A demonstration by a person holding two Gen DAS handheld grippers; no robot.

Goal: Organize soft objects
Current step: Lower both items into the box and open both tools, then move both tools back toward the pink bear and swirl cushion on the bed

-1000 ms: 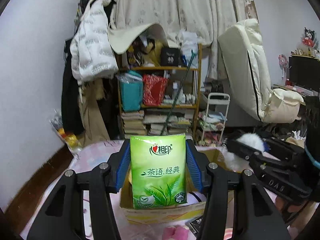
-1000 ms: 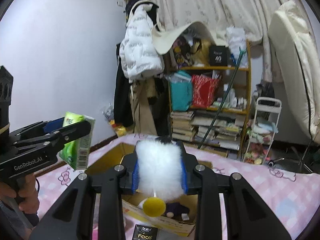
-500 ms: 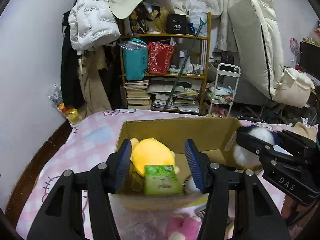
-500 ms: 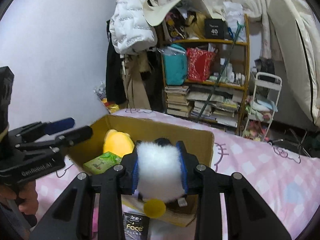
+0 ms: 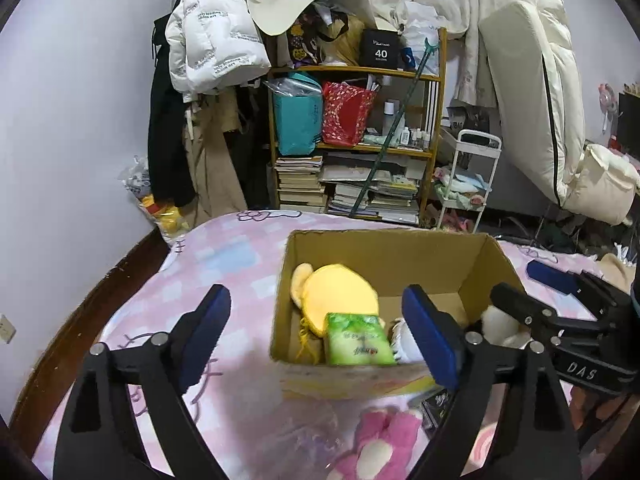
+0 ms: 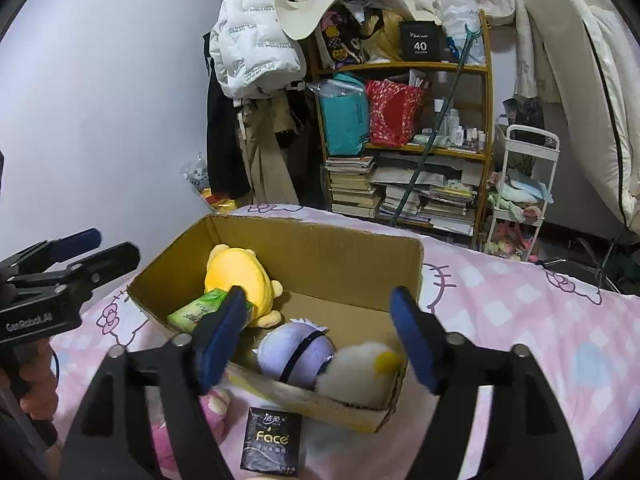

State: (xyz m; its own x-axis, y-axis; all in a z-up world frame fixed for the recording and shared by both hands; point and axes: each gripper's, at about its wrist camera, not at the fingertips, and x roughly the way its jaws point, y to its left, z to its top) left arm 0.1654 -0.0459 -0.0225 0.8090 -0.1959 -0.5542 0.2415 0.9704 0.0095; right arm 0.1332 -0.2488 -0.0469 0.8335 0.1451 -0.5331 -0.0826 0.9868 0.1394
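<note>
The big cardboard box (image 6: 352, 264) sits on the pink bed cover (image 6: 520, 304). Inside, the yellow plush (image 6: 238, 276) lies at ten o'clock, the purple toy (image 6: 296, 354) at six, the white fluffy toy (image 6: 356, 374) at five, the green tissue pack (image 5: 358, 340) beside the yellow plush. The left gripper (image 5: 316, 332) and right gripper (image 6: 320, 332) are both spread wide, holding nothing.

The left wrist view looks forward and down along its own hand-held gripper (image 5: 316, 320), close above the near wall of the cardboard box (image 5: 384, 252), facing the bookshelf (image 5: 356, 144) behind the box. The right wrist view sits just as near, to the right of the box (image 6: 320, 248), and faces the same bookshelf (image 6: 404, 136). Both views share the box, the bed (image 5: 224, 264) under it and the bookshelf, and each sees the other gripper beside the box.
</note>
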